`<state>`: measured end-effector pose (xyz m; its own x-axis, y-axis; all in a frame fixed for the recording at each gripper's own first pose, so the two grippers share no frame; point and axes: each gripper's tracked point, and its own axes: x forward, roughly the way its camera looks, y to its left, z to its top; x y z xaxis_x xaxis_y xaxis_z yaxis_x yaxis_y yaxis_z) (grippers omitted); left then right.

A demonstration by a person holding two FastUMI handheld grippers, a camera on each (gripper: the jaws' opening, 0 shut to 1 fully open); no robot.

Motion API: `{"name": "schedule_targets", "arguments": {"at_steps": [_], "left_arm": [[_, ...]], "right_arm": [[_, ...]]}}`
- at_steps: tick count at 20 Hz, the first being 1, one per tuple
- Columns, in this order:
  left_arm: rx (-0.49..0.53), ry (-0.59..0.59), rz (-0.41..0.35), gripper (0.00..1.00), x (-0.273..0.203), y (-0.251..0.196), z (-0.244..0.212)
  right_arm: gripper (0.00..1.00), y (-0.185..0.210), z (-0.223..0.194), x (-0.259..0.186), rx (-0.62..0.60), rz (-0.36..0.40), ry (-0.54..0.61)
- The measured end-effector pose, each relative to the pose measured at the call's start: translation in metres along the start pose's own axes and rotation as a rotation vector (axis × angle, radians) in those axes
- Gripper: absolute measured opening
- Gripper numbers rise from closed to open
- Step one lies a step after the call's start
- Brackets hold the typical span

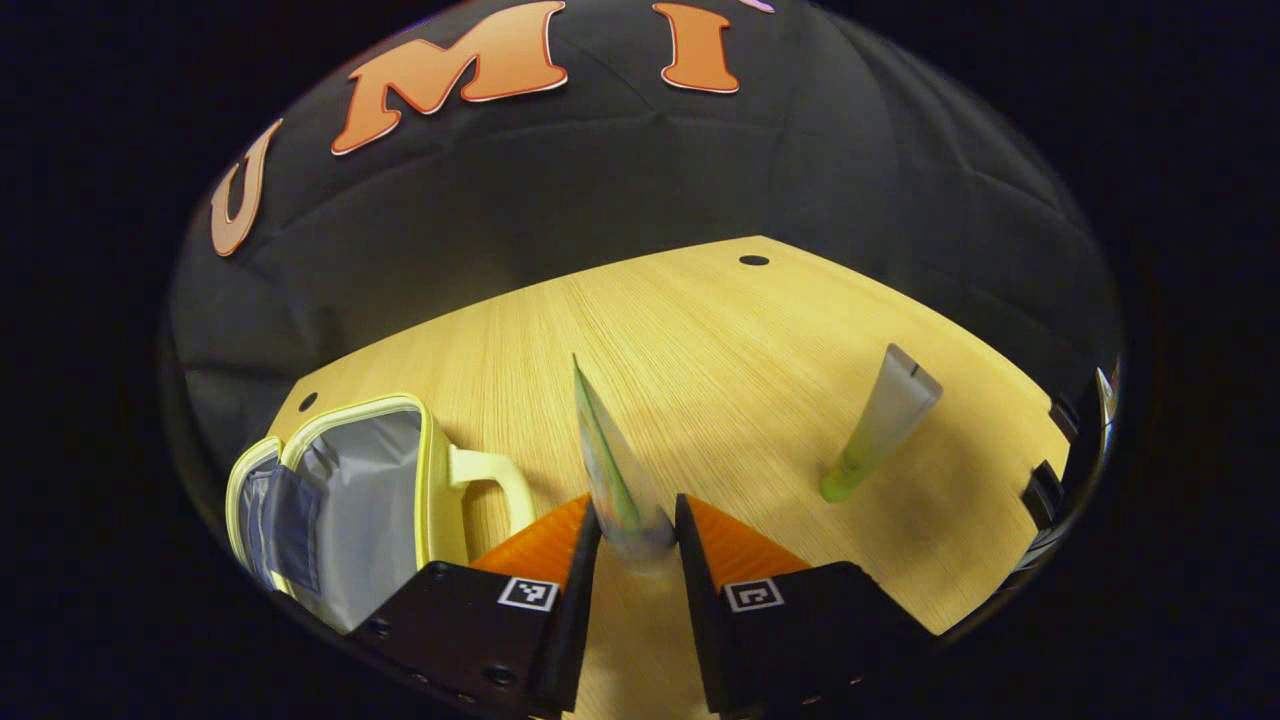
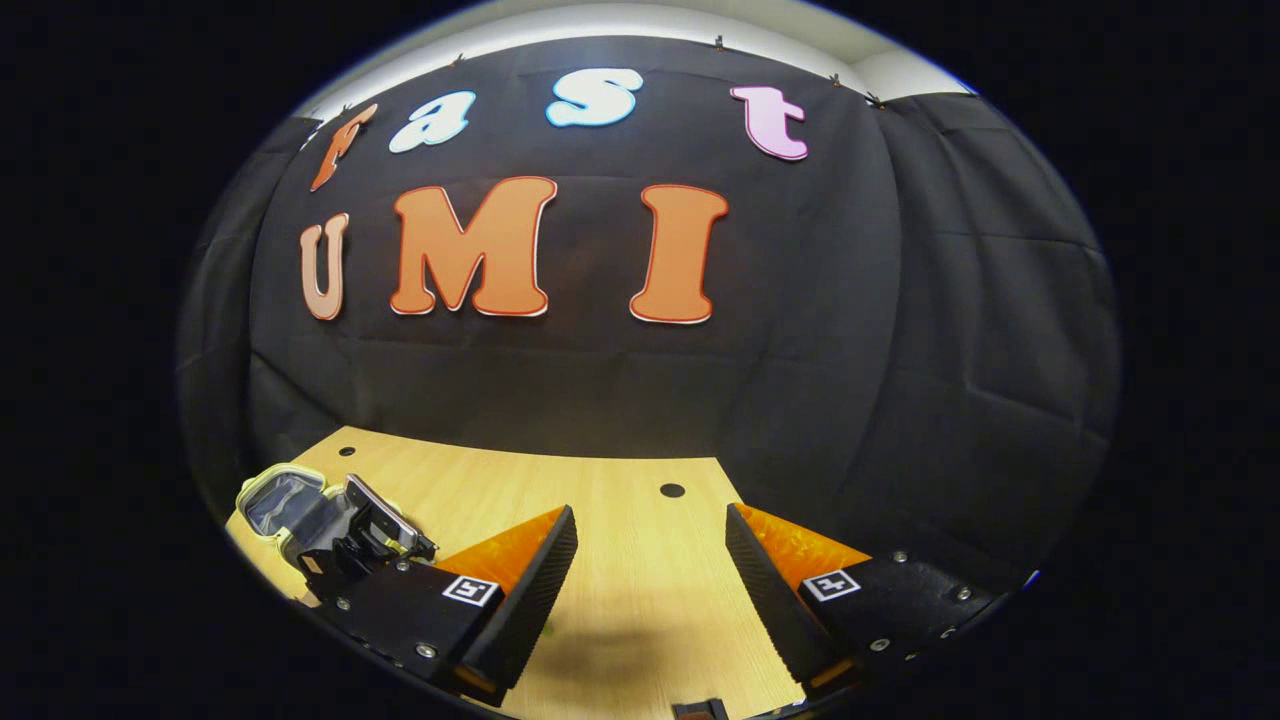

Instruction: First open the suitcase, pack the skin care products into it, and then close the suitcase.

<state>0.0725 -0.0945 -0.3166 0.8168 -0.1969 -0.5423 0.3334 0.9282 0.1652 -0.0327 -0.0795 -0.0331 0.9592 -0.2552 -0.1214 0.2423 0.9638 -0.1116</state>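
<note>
My left gripper (image 1: pixel 637 515) is shut on a pale tube with green print (image 1: pixel 610 450), which stands upright between its fingers above the table. To its left the small pale-yellow suitcase (image 1: pixel 340 500) lies open, showing its grey lining, with its handle (image 1: pixel 492 478) turned toward the gripper. A second tube (image 1: pixel 885 420) with a green cap rests on the wood to the right. My right gripper (image 2: pixel 650 570) is open over bare table, holding nothing. In the right gripper view the suitcase (image 2: pixel 280 500) sits at the far left, with the body of my left gripper (image 2: pixel 365 530) beside it.
The wooden table (image 1: pixel 720 340) has small dark holes (image 1: pixel 753 260) near its far edge, and the black cloth wall rises right behind it. Dark hardware (image 1: pixel 1045 490) shows at the table's right edge.
</note>
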Motion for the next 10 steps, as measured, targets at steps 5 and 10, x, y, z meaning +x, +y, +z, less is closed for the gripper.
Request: {"name": "schedule_targets", "arguments": {"at_steps": [5, 10], "left_arm": [[-0.090, 0.023, -0.068, 0.35, -0.008, -0.005, 0.010], [-0.127, -0.008, -0.101, 0.35, -0.067, 0.026, 0.053]], "right_arm": [[0.95, -0.007, -0.004, 0.003, -0.004, -0.002, 0.000], [0.95, 0.007, -0.001, 0.015, 0.029, 0.057, -0.011]]}}
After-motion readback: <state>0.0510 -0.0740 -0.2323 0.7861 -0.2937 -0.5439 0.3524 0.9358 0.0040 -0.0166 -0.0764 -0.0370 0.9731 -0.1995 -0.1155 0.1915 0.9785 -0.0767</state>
